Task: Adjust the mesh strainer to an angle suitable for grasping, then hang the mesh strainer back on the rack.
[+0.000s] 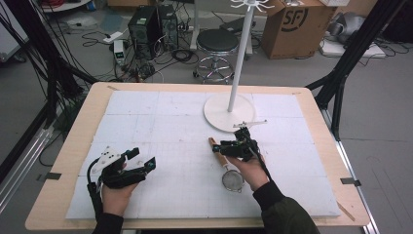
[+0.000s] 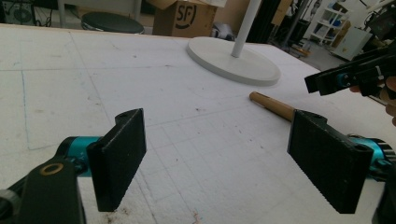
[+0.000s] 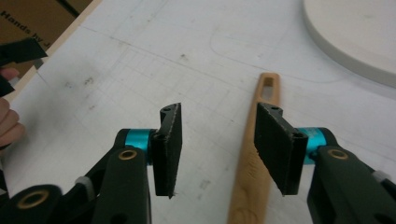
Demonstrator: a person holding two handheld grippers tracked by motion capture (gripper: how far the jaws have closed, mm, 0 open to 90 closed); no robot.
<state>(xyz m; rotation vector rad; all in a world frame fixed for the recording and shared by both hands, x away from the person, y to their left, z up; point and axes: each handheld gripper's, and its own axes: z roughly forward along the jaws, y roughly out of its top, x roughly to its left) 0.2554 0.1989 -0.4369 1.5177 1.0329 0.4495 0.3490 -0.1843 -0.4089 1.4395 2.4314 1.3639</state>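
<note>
Okay, quick rundown from my end, everything placed against the white stand base [image 1: 229, 113]:

Strainer: a small mesh strainer [image 1: 233, 180] with a wooden handle [image 1: 217, 152] lies flat on the white foam board [image 1: 160, 126], on my side of the stand base and near it. The handle end points up toward the base, the mesh bowl sits closer to me.

Right gripper: my right gripper [image 1: 225, 147] hangs over the handle, just in front of the stand base. In the right gripper view the jaws stand about half open, and nothing is pinched. The handle [image 3: 254, 158] runs under the right-hand pad rather than between the two, and I can't tell if that pad brushes it. The slotted tip [image 3: 269, 86] pokes out past the jaws toward the base edge [image 3: 355, 42].

Left gripper: my left gripper [image 1: 144, 159] is well away from the stand base, off to its left and nearer to me, low over the foam. Jaws wide open, with bare foam between the pads in the left gripper view. From there I see the handle tip [image 2: 273, 105] lying between me and the base [image 2: 233, 60].

Stand pole: a white pole [image 1: 242, 53] rises from the base, upright.
</note>
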